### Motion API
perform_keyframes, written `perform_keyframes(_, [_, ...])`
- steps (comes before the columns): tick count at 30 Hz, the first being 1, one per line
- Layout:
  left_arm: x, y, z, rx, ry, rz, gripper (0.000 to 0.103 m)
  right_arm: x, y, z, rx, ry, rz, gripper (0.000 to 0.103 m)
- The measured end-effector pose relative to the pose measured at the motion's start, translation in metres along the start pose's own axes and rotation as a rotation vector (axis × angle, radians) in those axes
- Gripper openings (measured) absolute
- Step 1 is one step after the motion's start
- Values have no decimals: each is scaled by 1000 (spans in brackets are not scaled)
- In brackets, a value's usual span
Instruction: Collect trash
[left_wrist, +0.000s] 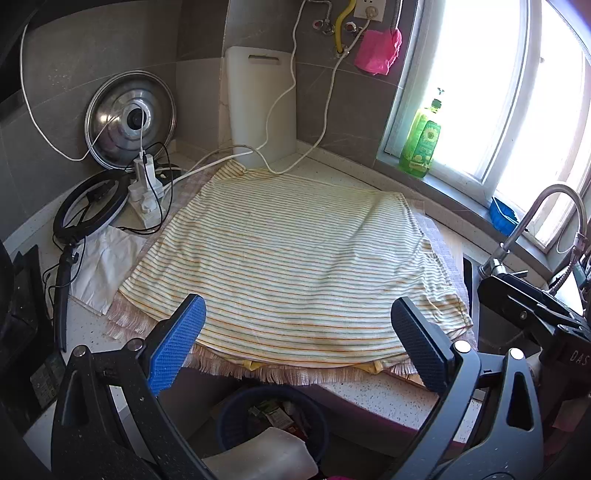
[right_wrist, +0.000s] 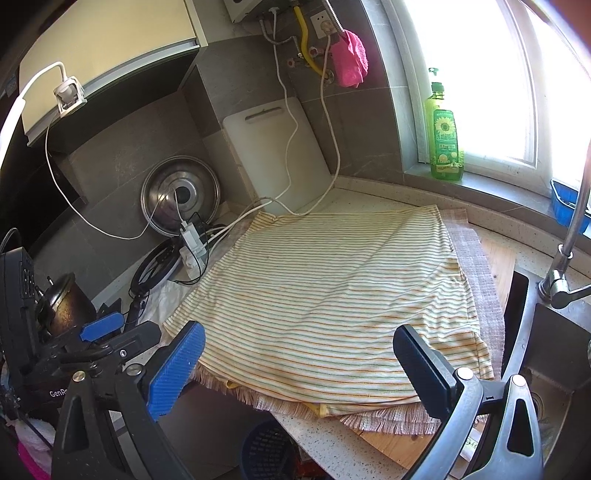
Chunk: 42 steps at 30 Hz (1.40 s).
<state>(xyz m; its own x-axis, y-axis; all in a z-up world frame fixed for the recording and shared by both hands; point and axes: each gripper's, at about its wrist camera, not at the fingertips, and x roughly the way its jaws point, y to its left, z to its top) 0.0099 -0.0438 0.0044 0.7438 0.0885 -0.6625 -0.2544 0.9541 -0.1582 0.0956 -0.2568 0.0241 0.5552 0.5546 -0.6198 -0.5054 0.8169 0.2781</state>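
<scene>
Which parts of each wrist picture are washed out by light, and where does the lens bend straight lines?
Left wrist view: the window is blown out white, backlighting the green bottle; the counter's front edge bows. Right wrist view: the same window is overexposed; the window frame and the cabinet edge curve; the corners fall dark.

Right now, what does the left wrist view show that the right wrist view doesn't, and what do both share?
Only the left wrist view shows what is in the blue trash basket below the counter edge: wrappers, with a pale bag in front. Only the right wrist view shows the sink basin, the cabinet overhead and a dark kettle. Both show the striped cloth, white cutting board, pot lid, green soap bottle and pink rag. Both grippers' fingers are open, holding nothing.
</scene>
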Motion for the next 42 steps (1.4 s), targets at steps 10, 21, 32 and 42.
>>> perform_keyframes(10, [6, 3, 3, -10, 4, 5, 102, 8, 0, 1, 6, 13, 2, 103])
perform_keyframes(21, [9, 6, 1, -23, 8, 21, 102, 14, 4, 3, 2, 23, 6, 103])
perform_keyframes(32, [10, 7, -1, -4, 7, 30, 102, 16, 3, 3, 9, 24, 3, 103])
perform_keyframes(42, [13, 5, -3, 54, -8, 57, 102, 20, -1, -1, 22, 38, -1, 103])
